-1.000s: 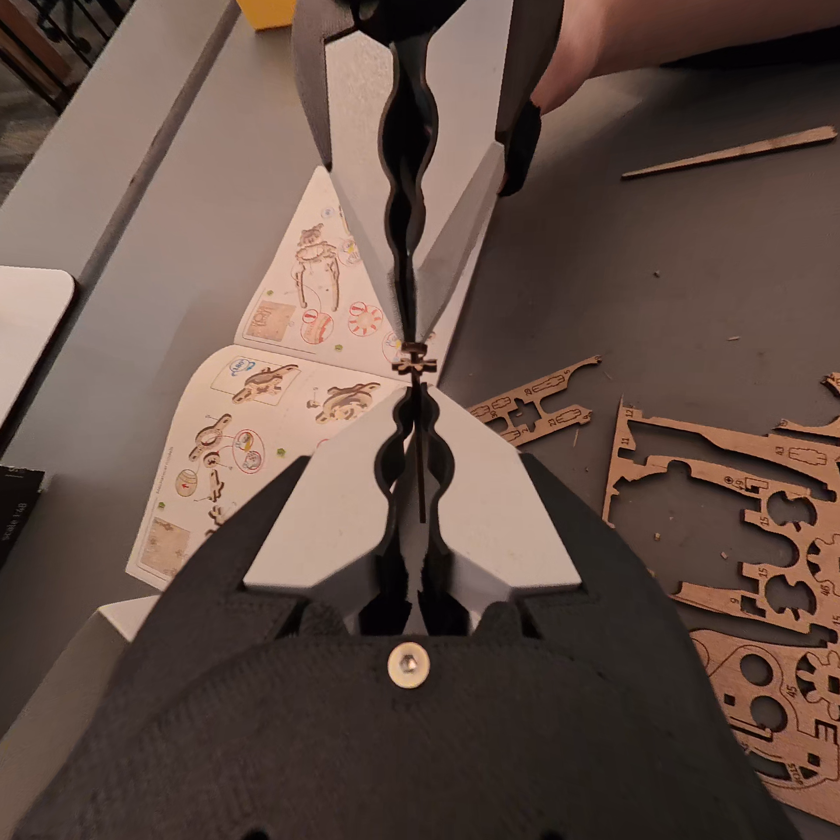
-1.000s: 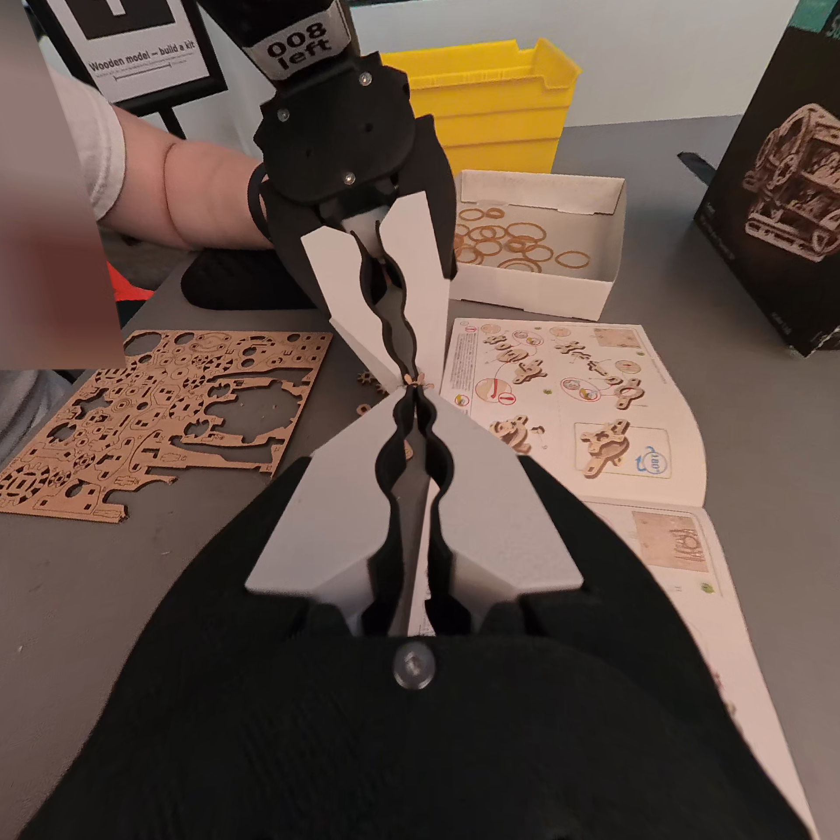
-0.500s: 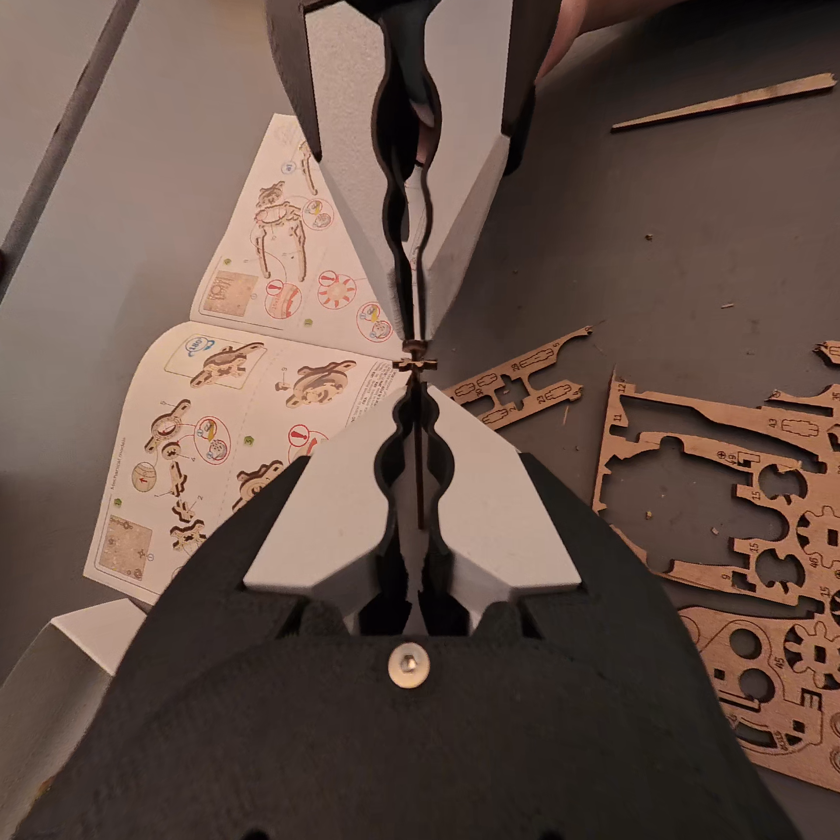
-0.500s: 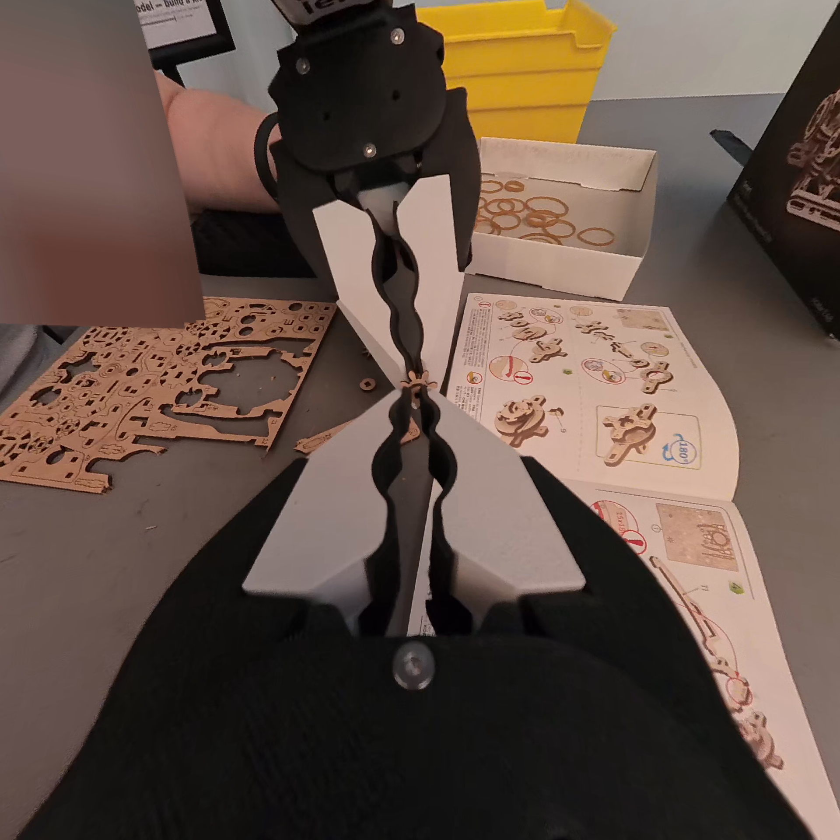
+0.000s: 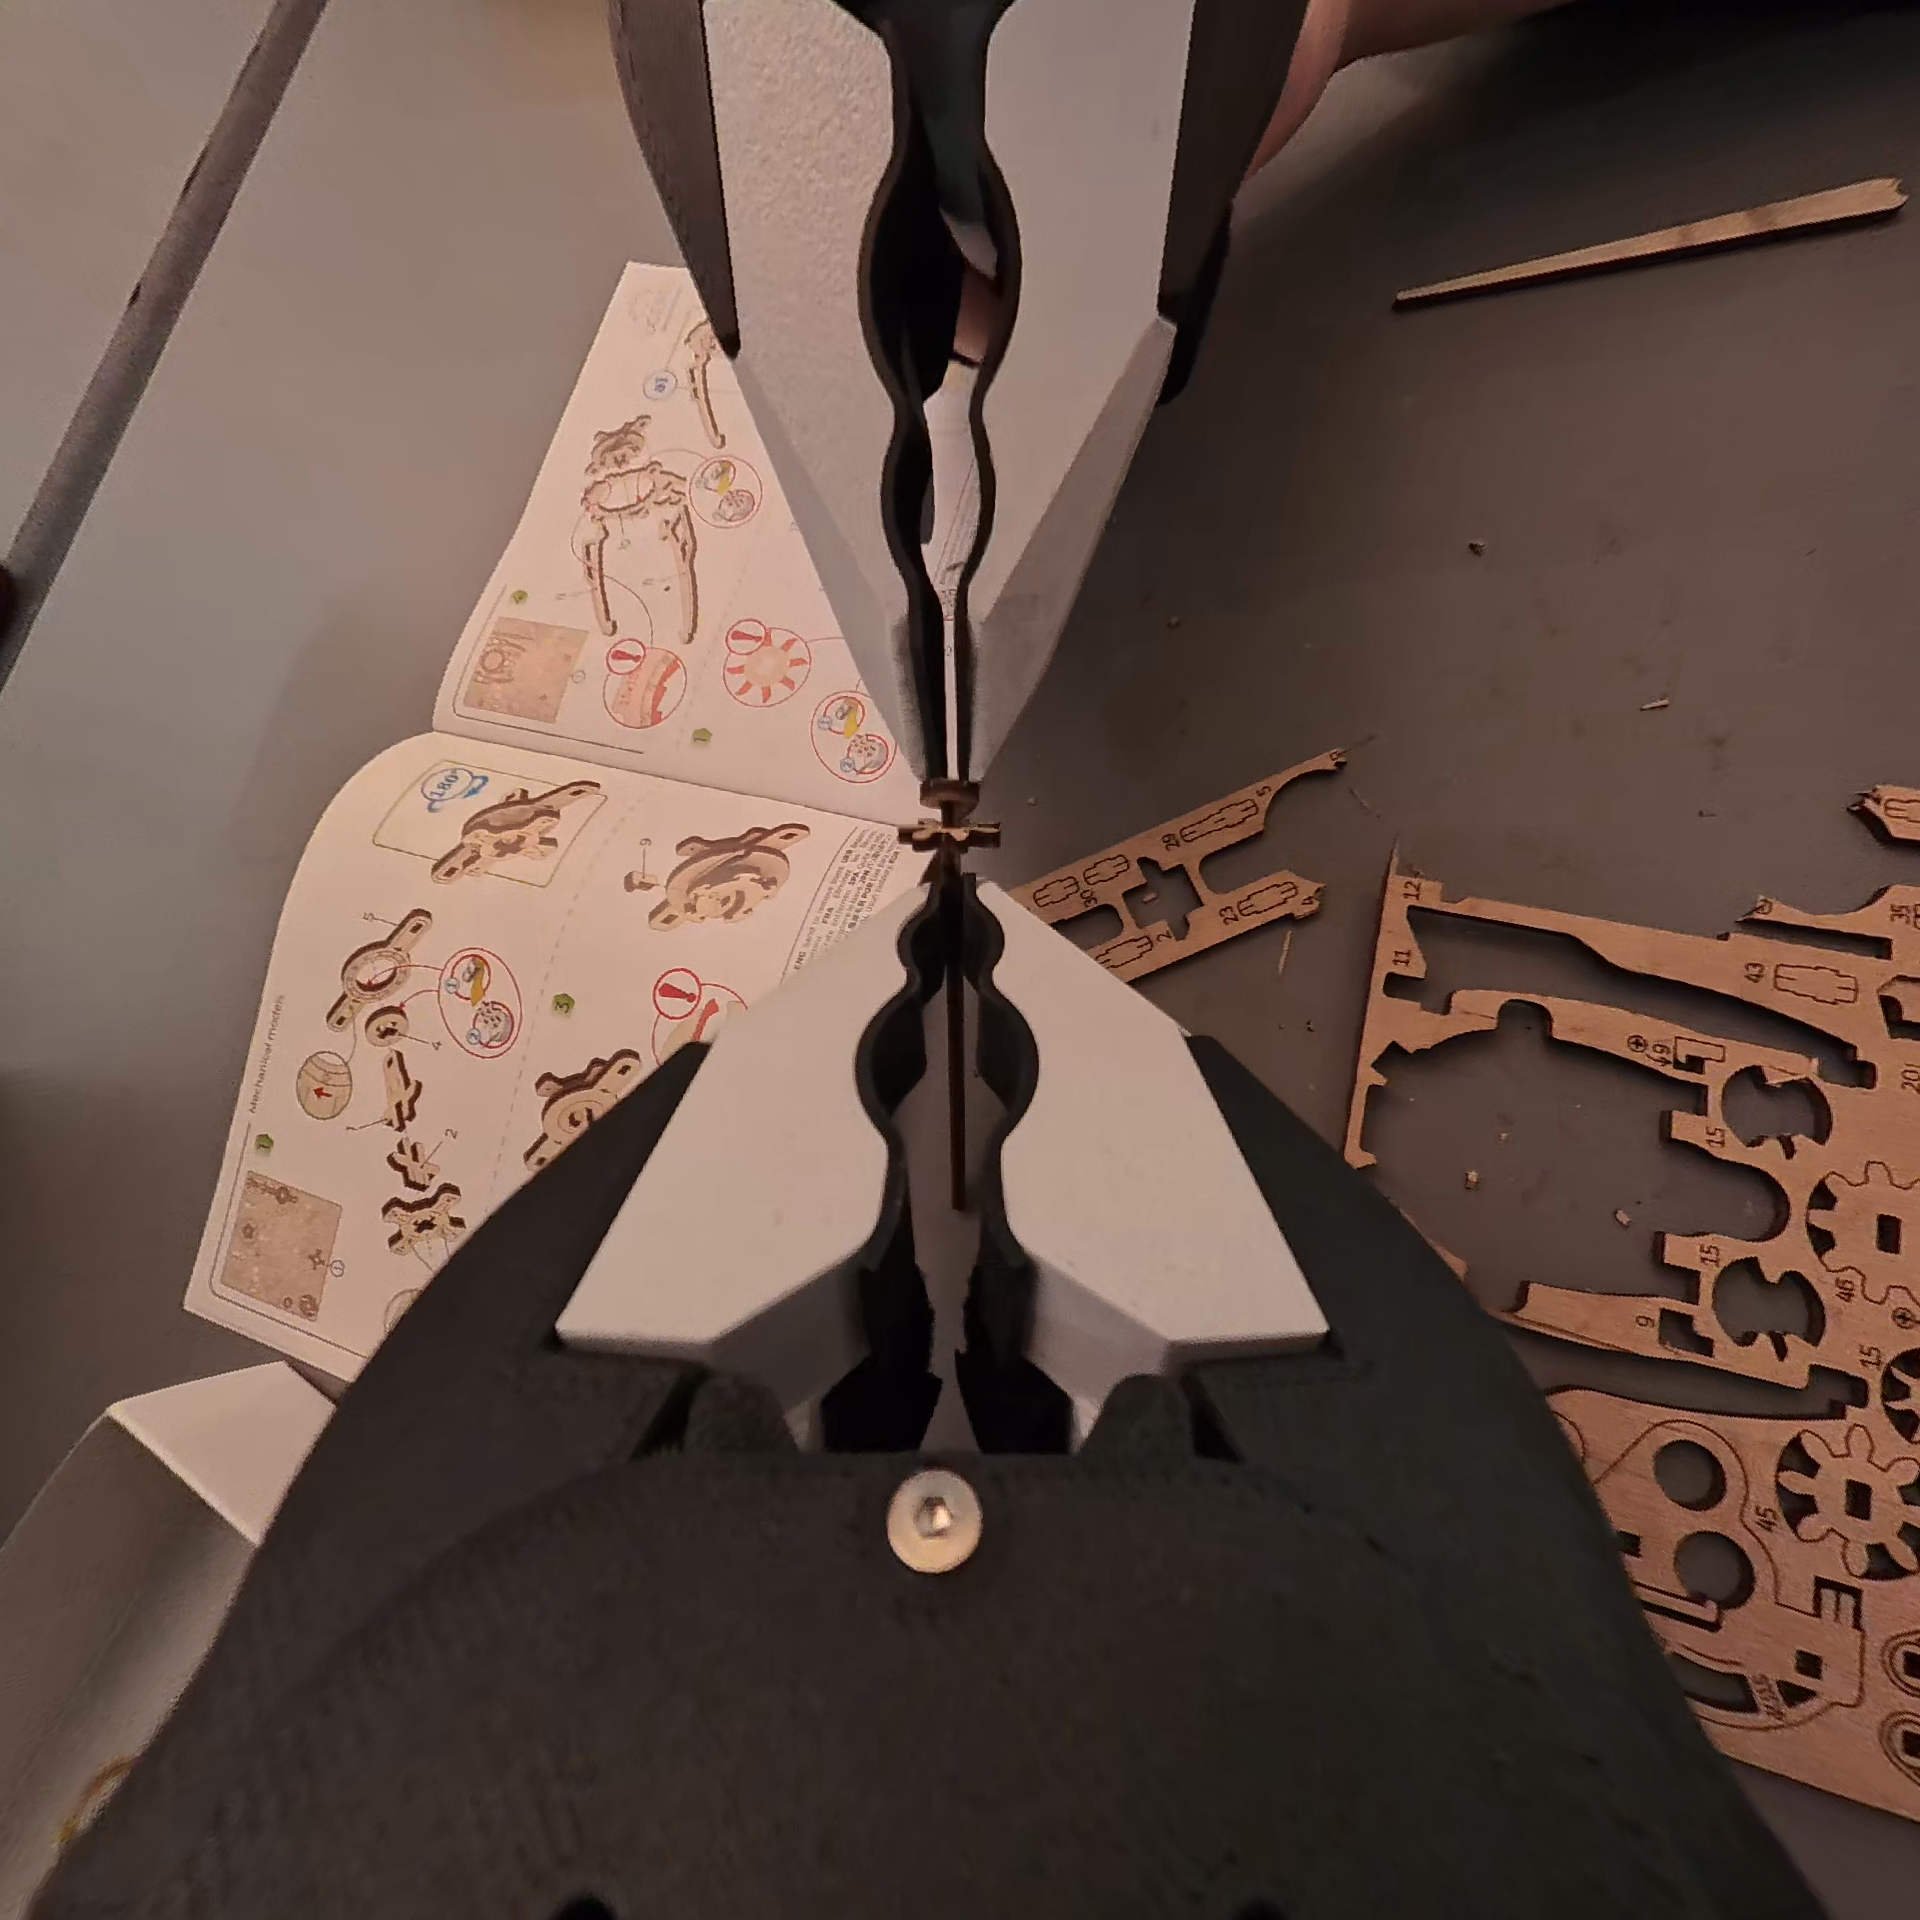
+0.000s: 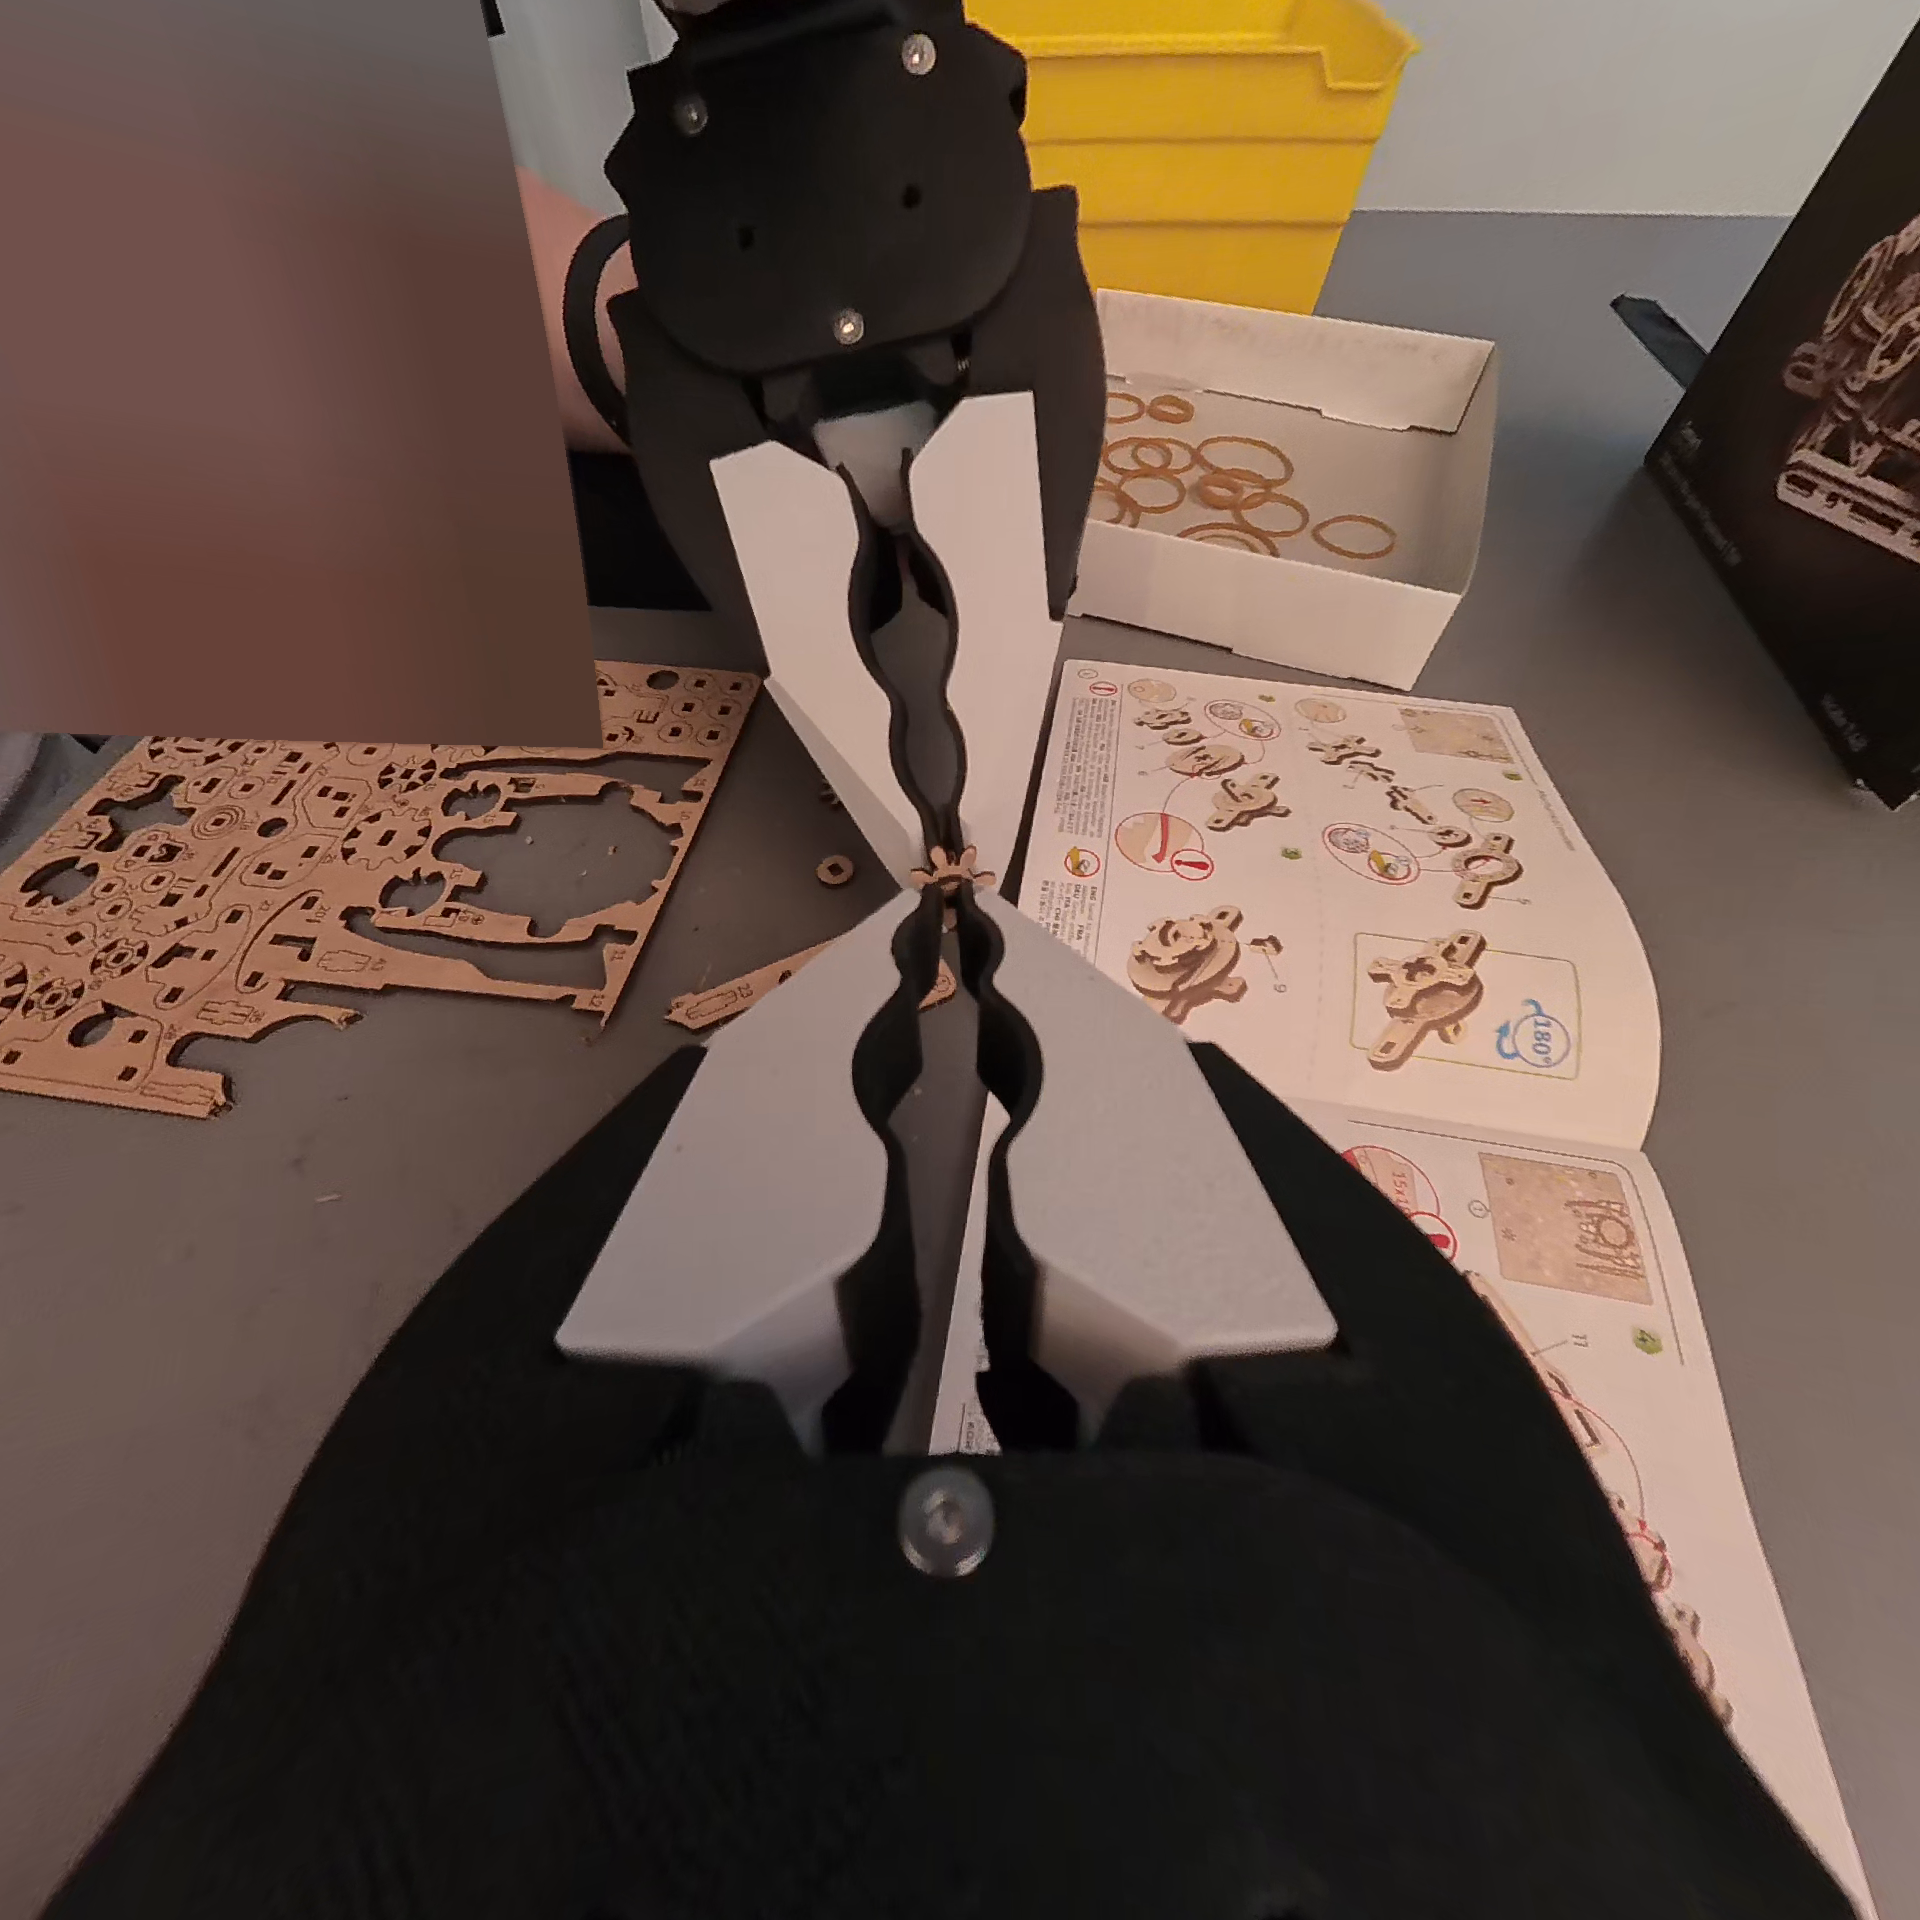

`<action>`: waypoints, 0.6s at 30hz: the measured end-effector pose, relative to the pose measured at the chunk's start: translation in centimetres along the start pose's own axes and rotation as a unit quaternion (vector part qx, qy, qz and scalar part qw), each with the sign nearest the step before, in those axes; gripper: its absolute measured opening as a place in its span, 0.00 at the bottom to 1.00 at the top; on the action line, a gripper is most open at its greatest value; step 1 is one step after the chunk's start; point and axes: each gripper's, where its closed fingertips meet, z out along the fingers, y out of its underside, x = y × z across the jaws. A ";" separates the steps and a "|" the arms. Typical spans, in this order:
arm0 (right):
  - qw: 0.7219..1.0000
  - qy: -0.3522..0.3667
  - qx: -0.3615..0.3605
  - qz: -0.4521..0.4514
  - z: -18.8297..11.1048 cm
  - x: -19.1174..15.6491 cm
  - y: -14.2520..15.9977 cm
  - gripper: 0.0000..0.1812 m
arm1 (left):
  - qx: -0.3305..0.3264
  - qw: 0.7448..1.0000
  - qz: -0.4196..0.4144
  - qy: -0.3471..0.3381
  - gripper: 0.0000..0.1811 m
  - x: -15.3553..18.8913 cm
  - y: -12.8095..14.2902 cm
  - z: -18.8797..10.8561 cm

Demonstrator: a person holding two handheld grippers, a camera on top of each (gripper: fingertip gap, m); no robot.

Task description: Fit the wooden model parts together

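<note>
My left gripper (image 5: 948, 896) is shut on a thin wooden part (image 5: 954, 1049), seen edge-on between its fingers. A small cross-shaped wooden piece (image 5: 951, 831) sits at its tip. My right gripper (image 5: 943, 771) comes in from the top, shut, tip to tip with the left, pinching a small wooden piece (image 5: 945, 792) against the cross. In the right wrist view my right gripper (image 6: 940, 912) meets the left gripper (image 6: 940, 831) at a small flower-shaped wooden piece (image 6: 951, 875), held above the grey table.
An open instruction booklet (image 5: 540, 935) (image 6: 1351, 883) lies under the grippers. Punched wooden sheets (image 5: 1662, 1195) (image 6: 312, 904) and a small offcut (image 5: 1174, 894) lie beside it. A wooden stick (image 5: 1642, 244), a white box of rubber bands (image 6: 1278, 540), a yellow bin (image 6: 1195, 156) and a dark kit box (image 6: 1818, 436) stand around. The grippers are tip to tip, or close to it.
Both grippers stay shut and tip to tip on the small pieces. The left gripper now looks closer and steeper in the right wrist view, and the pair has shifted a little over the booklet.
</note>
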 end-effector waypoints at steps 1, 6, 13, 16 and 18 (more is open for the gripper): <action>1.000 0.003 -0.004 -0.001 0.0 0.0 0.0 0.01 | -0.004 1.000 -0.001 -0.003 0.00 0.0 0.1 0.0; 1.000 0.004 -0.024 -0.010 0.2 -0.2 0.3 0.01 | -0.025 1.000 0.013 -0.013 0.00 0.2 0.3 0.1; 0.999 0.007 -0.031 -0.018 0.2 -0.5 0.1 0.00 | -0.038 0.999 0.029 -0.024 0.00 0.3 0.3 0.0; 0.999 0.011 -0.030 -0.019 0.2 -0.4 0.0 0.00 | -0.036 0.999 0.028 -0.027 0.00 0.2 0.2 -0.1; 0.999 0.010 -0.027 -0.018 0.2 -0.5 -0.2 0.00 | -0.032 0.999 0.028 -0.029 0.00 0.2 0.0 -0.2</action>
